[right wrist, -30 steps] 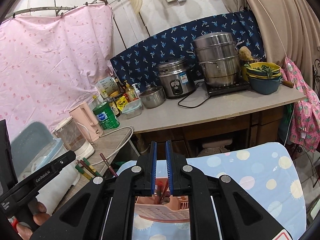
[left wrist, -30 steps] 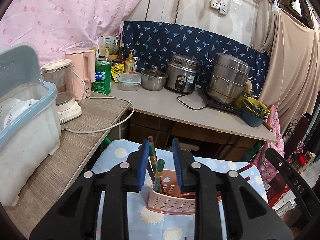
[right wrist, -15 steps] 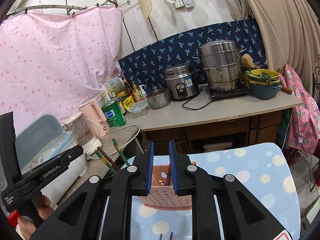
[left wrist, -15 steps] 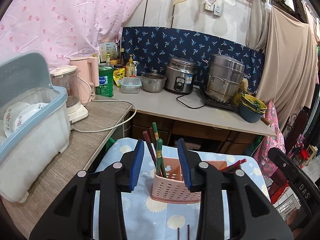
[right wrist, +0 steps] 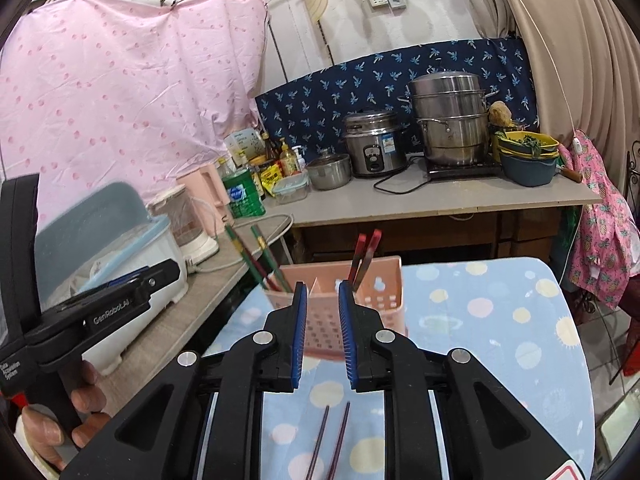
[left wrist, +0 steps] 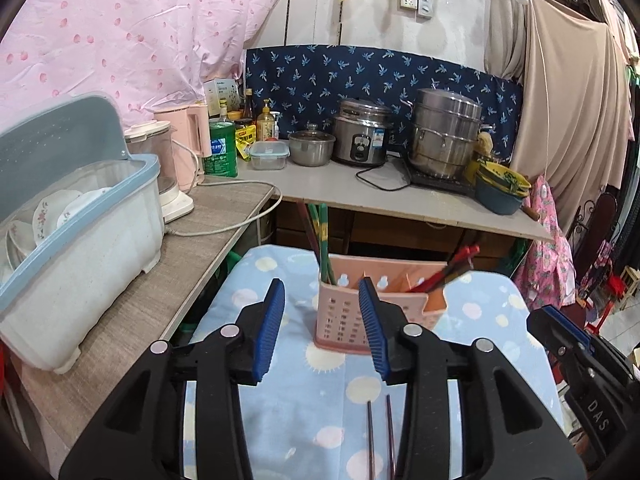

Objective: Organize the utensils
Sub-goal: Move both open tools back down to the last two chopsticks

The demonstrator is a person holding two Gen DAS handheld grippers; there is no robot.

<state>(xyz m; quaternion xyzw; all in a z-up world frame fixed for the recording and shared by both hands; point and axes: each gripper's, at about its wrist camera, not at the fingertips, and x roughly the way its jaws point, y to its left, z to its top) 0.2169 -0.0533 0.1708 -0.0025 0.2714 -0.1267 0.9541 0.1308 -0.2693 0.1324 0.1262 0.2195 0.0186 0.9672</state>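
Note:
A pink slotted utensil basket (left wrist: 348, 320) (right wrist: 376, 292) stands on a table under a blue dotted cloth (left wrist: 304, 408) (right wrist: 500, 320). Green chopsticks (left wrist: 323, 236) (right wrist: 260, 256) lean out of its left compartment. Red chopsticks (left wrist: 456, 268) (right wrist: 364, 256) lean out of its right one. A dark pair of chopsticks (left wrist: 378, 432) (right wrist: 330, 436) lies loose on the cloth, close under both grippers. My left gripper (left wrist: 320, 288) hangs short of the basket; its jaws are opening and hold nothing. My right gripper (right wrist: 322, 286) stands slightly open with nothing between its pads.
A blue-rimmed dish box (left wrist: 80, 248) with plates sits on the wooden side counter at left, beside a blender and a pink kettle. The back counter (left wrist: 400, 196) carries a rice cooker, steamer pot, bowls and bottles. A hand (right wrist: 48, 420) holds the left gripper's handle.
Both grippers have drawn back from the basket and their jaws have widened. The basket now looks farther off, and the dark chopsticks on the cloth have come into view.

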